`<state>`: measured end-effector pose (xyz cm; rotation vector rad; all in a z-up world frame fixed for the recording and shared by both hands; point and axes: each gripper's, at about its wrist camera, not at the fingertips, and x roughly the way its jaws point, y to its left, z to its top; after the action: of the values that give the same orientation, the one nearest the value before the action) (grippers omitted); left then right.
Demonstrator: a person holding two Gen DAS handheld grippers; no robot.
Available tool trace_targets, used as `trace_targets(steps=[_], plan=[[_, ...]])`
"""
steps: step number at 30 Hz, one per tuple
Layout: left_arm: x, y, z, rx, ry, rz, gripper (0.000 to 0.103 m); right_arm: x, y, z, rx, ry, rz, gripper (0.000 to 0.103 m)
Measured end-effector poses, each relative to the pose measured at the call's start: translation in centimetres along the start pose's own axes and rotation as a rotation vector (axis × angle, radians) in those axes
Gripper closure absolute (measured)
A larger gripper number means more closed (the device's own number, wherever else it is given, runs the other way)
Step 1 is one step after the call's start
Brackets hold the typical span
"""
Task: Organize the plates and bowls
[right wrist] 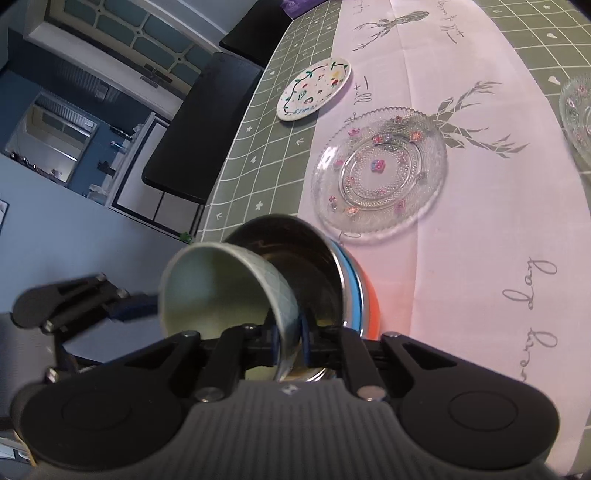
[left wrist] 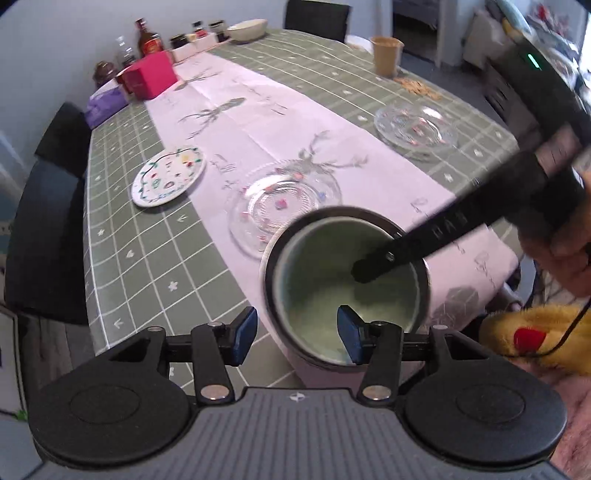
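A pale green bowl [left wrist: 332, 295] sits tilted inside a steel bowl [right wrist: 321, 254], which tops a blue bowl [right wrist: 351, 291] and an orange bowl [right wrist: 371, 310]. My right gripper [right wrist: 290, 343] is shut on the green bowl's [right wrist: 229, 284] near wall; one of its fingers [left wrist: 406, 245] reaches into the bowl in the left wrist view. My left gripper [left wrist: 297, 334] is open and straddles the bowl's near rim without pressing it. Two clear glass plates [left wrist: 280, 206] [left wrist: 415, 129] and a painted white plate [left wrist: 168, 177] lie on the table.
A pink box [left wrist: 149, 75], a purple tissue box [left wrist: 105, 105], bottles and jars stand at the far left. A white bowl [left wrist: 247, 29] and a paper cup [left wrist: 386, 53] stand at the far end. Black chairs [left wrist: 48, 221] line the left edge; a yellow plush toy [left wrist: 532, 339] lies right.
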<state>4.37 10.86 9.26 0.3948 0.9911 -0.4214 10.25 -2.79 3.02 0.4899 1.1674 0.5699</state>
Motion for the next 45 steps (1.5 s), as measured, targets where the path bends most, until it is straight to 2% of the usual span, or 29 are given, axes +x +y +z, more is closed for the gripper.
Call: trace_targets(steps=[3, 6, 13, 17, 21, 23, 25, 30, 33, 36, 38, 41, 43, 45], plan=[[0.0, 1.5, 0.2, -0.075, -0.005, 0.036, 0.041, 0.0, 0.2, -0.1, -0.025, -0.018, -0.03, 0.089], [0.9, 2.4, 0.5, -0.131, 0.025, 0.067, 0.036, 0.1, 0.3, -0.1, -0.037, -0.021, -0.031, 0.089], [3.2, 0.8, 0.3, -0.066, 0.095, 0.173, 0.036, 0.6, 2.4, -0.6, -0.151, -0.058, -0.091, 0.085], [4.1, 0.3, 0.1, -0.036, 0.124, 0.182, 0.035, 0.4, 2.9, -0.8, -0.199, -0.076, -0.112, 0.084], [4.5, 0.1, 0.1, -0.033, 0.132, 0.179, 0.034, 0.0, 3.5, -1.0, -0.237, -0.079, -0.105, 0.071], [4.3, 0.2, 0.2, -0.042, 0.123, 0.165, 0.028, -0.4, 3.9, -1.1, -0.252, -0.097, -0.097, 0.058], [4.2, 0.3, 0.3, -0.051, 0.116, 0.145, 0.027, -1.2, 4.2, -1.1, -0.259, -0.121, -0.088, 0.039], [4.4, 0.1, 0.3, -0.045, 0.12, 0.148, 0.027, -3.3, 5.0, -1.0, -0.297, -0.191, -0.058, 0.038], [3.7, 0.6, 0.1, -0.047, 0.106, 0.129, 0.027, -3.9, 5.0, -0.9, -0.33, -0.222, -0.071, 0.033], [2.8, 2.3, -0.2, -0.134, 0.088, 0.042, 0.027, -3.7, 4.4, -0.7, -0.346, -0.228, -0.125, 0.024], [3.1, 3.2, -0.5, -0.199, 0.103, -0.021, 0.027, -3.1, 3.2, -0.6, -0.31, -0.207, -0.139, 0.022], [4.2, 4.0, -1.1, -0.3, 0.144, -0.068, 0.027, -1.5, 1.6, -0.5, -0.234, -0.122, -0.133, 0.021], [5.1, 5.2, -1.8, -0.439, 0.159, -0.109, 0.027, 0.0, 0.6, -0.6, -0.19, -0.054, -0.136, 0.019], [5.9, 5.8, -2.4, -0.524, 0.184, -0.136, 0.026, 1.2, -0.3, -0.7, -0.135, 0.002, -0.121, 0.019]])
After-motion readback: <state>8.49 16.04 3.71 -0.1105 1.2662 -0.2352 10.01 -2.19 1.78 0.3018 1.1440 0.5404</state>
